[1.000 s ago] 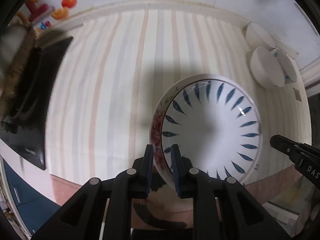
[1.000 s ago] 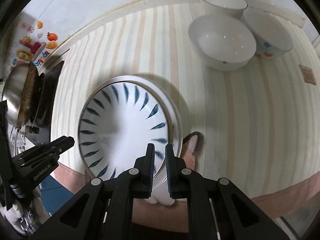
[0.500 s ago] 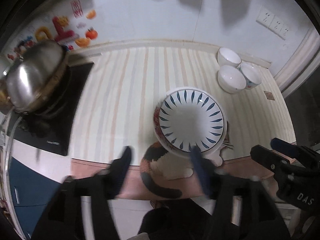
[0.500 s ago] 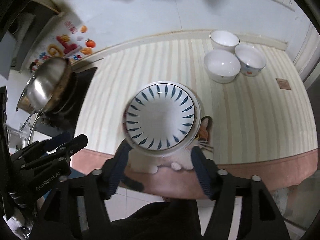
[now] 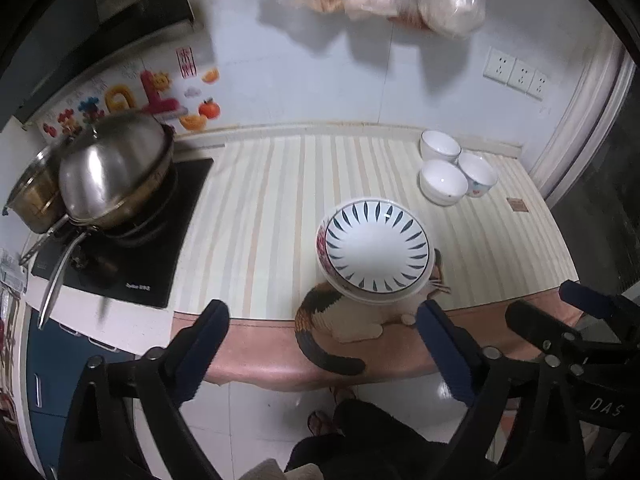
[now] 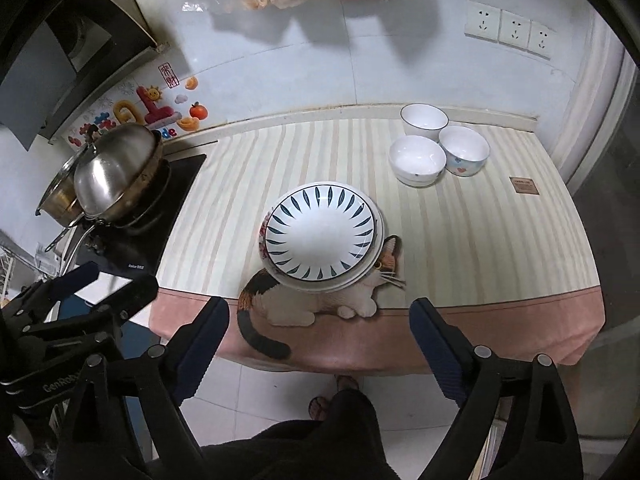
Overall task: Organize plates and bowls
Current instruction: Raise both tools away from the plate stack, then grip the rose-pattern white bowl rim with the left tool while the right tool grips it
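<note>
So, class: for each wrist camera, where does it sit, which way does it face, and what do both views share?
Left wrist: behind the open left gripper, above the counter's near edge, looking down at the plate stack; right gripper at right.
Right wrist: behind the open right gripper, same outlook; left gripper at left, person's feet below.
Shared: plate stack, three bowls, pans.

black left gripper (image 5: 322, 332) and right gripper (image 6: 318, 330), dark blue ribbed pads (image 6: 434, 346), silver screws, white lettering on the frames.

Both wrist views high, far back, facing counter (image 5: 280, 184); share plate stack (image 6: 320, 236).
</note>
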Tool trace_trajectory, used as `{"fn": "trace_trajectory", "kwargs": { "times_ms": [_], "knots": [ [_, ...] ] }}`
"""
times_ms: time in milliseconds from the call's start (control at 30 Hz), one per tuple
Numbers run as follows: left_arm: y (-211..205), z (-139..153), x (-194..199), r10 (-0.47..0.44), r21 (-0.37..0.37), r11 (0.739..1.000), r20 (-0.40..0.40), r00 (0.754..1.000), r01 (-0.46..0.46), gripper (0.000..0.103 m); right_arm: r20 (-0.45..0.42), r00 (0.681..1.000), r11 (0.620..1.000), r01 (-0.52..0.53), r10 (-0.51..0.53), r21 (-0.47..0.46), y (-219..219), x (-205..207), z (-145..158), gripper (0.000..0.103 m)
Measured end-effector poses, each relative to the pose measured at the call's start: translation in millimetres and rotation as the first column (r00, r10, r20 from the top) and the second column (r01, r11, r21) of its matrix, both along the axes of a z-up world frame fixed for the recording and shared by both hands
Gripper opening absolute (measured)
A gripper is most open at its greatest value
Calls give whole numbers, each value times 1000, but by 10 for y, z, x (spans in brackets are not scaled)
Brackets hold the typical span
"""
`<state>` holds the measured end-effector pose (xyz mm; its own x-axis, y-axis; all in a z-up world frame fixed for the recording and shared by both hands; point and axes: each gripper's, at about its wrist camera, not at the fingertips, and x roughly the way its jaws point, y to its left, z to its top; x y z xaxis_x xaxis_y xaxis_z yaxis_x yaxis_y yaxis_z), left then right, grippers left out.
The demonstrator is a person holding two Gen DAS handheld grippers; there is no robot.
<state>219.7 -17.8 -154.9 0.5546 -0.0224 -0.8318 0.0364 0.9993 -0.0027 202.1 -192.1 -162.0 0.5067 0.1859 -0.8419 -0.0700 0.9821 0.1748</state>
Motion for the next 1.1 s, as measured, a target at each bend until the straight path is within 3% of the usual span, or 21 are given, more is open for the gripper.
{"fn": "trace_trajectory", "kwargs": {
  "times_ms": [367, 600, 800, 933, 1100],
  "knots": [
    [-72, 58, -134, -12, -12, 1000, 12, 1000, 12, 100, 42, 999, 999, 22, -23, 31, -92, -266, 146, 97],
    [-206, 37, 116, -4, -12, 1000, 4, 1000, 4, 100, 49, 998, 996, 33, -37, 83, -344, -20, 134, 98],
    [-595, -88, 789, -2, -19, 1000, 0, 1000, 2, 100, 25, 999, 982, 41, -46, 186, -795, 558, -64, 98],
    [-891, -268, 1404, 7, -33, 999, -33, 999, -8, 100, -37, 997, 972, 73, -67, 225, -1252, 1171, -371, 98],
    [-1283, -681, 2295, 0, -60, 998, -134, 991, -8, 97, -136, 988, 960, 105, -71, 258, -1788, 1988, -877, 97]
  ]
}}
